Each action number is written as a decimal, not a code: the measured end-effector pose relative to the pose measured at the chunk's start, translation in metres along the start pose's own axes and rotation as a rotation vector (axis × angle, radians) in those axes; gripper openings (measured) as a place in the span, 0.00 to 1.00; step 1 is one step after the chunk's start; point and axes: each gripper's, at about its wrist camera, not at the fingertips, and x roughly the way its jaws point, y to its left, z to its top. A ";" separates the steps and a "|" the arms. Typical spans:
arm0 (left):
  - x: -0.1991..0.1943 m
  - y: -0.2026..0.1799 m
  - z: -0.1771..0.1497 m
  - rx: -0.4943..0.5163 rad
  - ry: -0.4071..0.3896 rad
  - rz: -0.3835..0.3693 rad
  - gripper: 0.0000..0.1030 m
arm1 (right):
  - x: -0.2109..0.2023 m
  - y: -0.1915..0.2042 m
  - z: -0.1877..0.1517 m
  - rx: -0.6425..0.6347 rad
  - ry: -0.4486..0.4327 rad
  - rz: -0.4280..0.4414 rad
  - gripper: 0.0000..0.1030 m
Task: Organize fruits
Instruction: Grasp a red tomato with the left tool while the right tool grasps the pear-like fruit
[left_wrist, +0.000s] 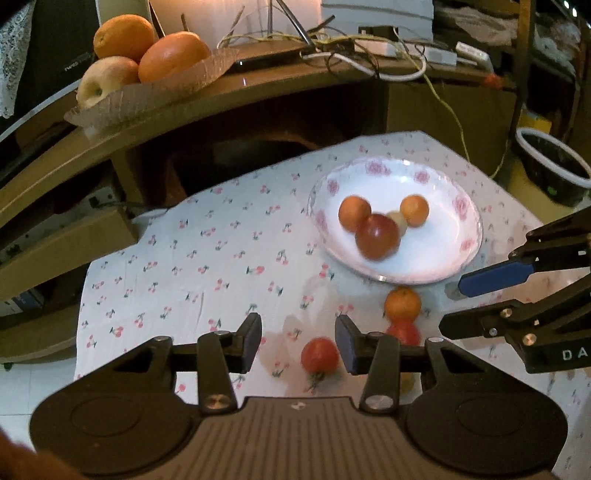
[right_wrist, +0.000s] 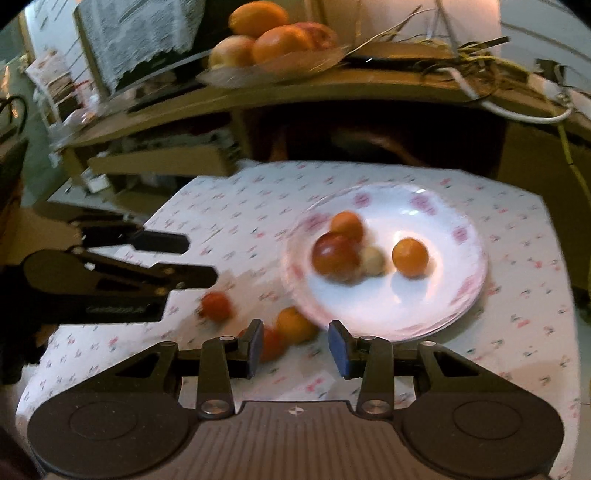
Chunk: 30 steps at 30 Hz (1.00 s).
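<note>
Fruit split between plate (left_wrist: 436, 266) and tabletop (left_wrist: 221, 258). Inside the white floral plate: dark red apple (left_wrist: 377, 236), two oranges (left_wrist: 354, 213) (left_wrist: 414, 210), and a small pale fruit (left_wrist: 399, 220) tucked between them, touching the apple. On the cherry-print cloth, just outside the plate's near rim: loose orange (left_wrist: 402, 303), red fruit (left_wrist: 406, 332) touching it on the near side, and a red tomato (left_wrist: 320, 355) a little apart.

Left gripper (left_wrist: 298, 341) wide open, holding nothing, poised above the cloth with the tomato between its blue pads and nearer the right one. Right gripper (right_wrist: 295, 345) likewise wide open and empty, hovering at the plate's near rim beside the loose orange. Both views motion-blurred.

Behind, on a wooden shelf (left_wrist: 258, 92): tray of large oranges and an apple (left_wrist: 147, 55), tangled cables (left_wrist: 351, 48).
</note>
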 end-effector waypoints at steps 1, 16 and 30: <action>0.001 0.001 -0.002 0.002 0.007 -0.001 0.48 | 0.002 0.003 -0.001 -0.006 0.010 0.008 0.39; 0.001 0.012 -0.017 0.014 0.035 -0.013 0.48 | 0.023 0.022 -0.012 0.014 0.090 0.096 0.39; 0.010 0.005 -0.020 0.041 0.041 -0.058 0.49 | 0.043 0.030 -0.017 0.000 0.099 0.082 0.24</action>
